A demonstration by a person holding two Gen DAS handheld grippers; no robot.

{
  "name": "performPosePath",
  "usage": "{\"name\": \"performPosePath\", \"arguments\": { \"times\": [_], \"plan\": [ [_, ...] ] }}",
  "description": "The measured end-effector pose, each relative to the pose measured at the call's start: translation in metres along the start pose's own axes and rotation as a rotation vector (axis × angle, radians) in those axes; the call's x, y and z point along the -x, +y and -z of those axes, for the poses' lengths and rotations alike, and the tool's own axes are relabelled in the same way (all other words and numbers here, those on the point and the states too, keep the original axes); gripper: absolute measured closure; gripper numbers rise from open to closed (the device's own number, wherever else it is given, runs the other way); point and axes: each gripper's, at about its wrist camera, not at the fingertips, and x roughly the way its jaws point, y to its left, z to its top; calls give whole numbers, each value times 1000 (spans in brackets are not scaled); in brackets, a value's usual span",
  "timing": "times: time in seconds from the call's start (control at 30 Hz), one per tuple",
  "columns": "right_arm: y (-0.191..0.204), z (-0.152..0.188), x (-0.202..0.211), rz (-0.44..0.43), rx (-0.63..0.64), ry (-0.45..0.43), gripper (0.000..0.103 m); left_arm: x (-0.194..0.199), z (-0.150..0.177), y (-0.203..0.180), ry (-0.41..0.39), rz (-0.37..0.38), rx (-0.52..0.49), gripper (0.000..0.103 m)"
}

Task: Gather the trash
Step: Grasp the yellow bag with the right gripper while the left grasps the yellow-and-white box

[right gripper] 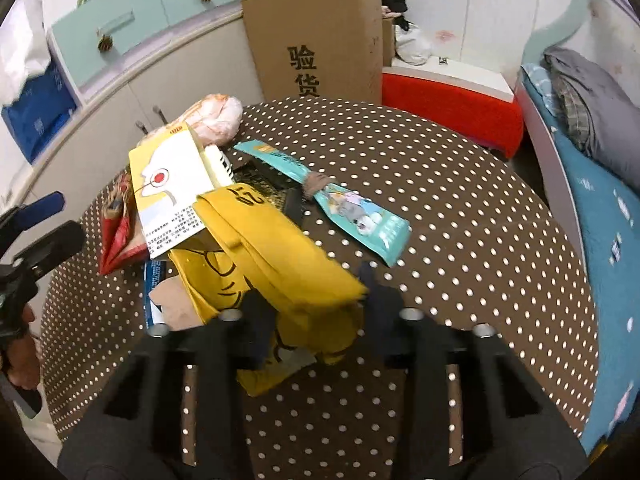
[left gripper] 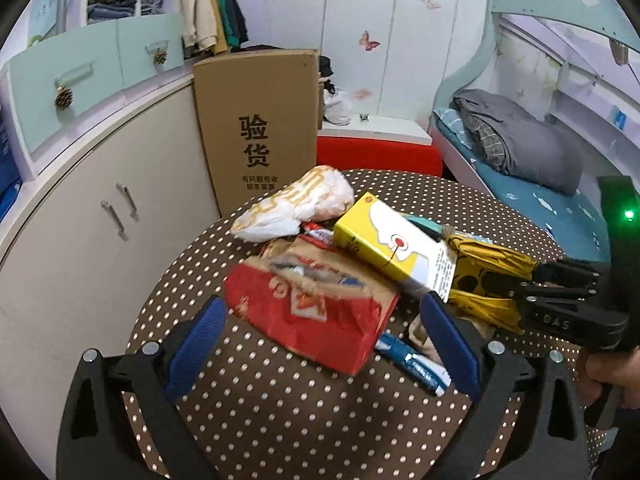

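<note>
- A tall cardboard carton [left gripper: 258, 128] printed "验货" stands behind our polka-dot round table [left gripper: 280, 420].
- Our left gripper [left gripper: 320, 344], jaws wide apart, hovers over the torn red paper bag [left gripper: 316, 304].
- Our right gripper [right gripper: 316, 300], marked "DAS", clamps the yellow wrapper [right gripper: 280, 252] beside the yellow-and-white box [right gripper: 172, 188].

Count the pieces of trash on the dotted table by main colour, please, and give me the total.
Yellow: 2, the yellow bag held by the right gripper and the yellow and white carton
Red: 1, the red paper bag
White: 1, the white plastic bag
Teal: 1, the teal pouch
Blue: 1, the blue wrapper
Total: 6
</note>
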Motion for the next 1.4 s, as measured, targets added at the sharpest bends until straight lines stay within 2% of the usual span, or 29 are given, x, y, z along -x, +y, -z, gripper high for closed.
{"name": "performPosePath", "arguments": {
  "times": [0.1, 0.23, 0.3, 0.37, 0.4, 0.43, 0.63, 0.77, 0.83, 1.07, 1.1, 1.2, 1.3, 1.4],
  "plan": [
    [-6, 7, 9, -8, -23, -14, 83, -8, -8, -3, -4, 4, -21, 7],
    [-10, 13, 20, -16, -34, -25, 83, -20, -21, -11, 15, 65, -71, 7],
    [-10, 13, 20, -31, -29, -21, 82, -21, -23, -15, 2, 66, -96, 7],
    [-9, 12, 18, -29, -6, -13, 64, -23, -25, -19, 1, 99, -129, 7],
    [-9, 12, 19, -29, 5, -15, 45, -25, -25, -21, 5, 108, -149, 7],
    [-8, 12, 19, -31, 16, -23, 43, -27, -25, -24, 6, 111, -165, 7],
    [-5, 0, 11, -70, 41, -39, 43, -39, -31, -47, 30, 130, -326, 7],
    [-4, 6, 9, -97, 28, -33, 44, -54, -28, -61, 73, 125, -425, 7],
    [-5, 11, 13, -97, 22, -25, 44, -56, -27, -64, 70, 128, -462, 7],
    [-8, 15, 29, -142, 42, -43, 44, -62, -36, -65, 83, 172, -503, 7],
    [-8, 13, 29, -152, 41, -50, 44, -63, -36, -65, 84, 175, -508, 7],
    [-8, 6, 23, -177, 26, -49, 78, -61, -35, -65, 89, 192, -510, 7],
    [-10, 8, 16, -174, -5, -38, 85, -55, -32, -67, 79, 203, -529, 7],
    [-14, 14, 18, -188, -33, -48, 87, -52, -28, -68, 67, 188, -553, 7]
  ]
}}
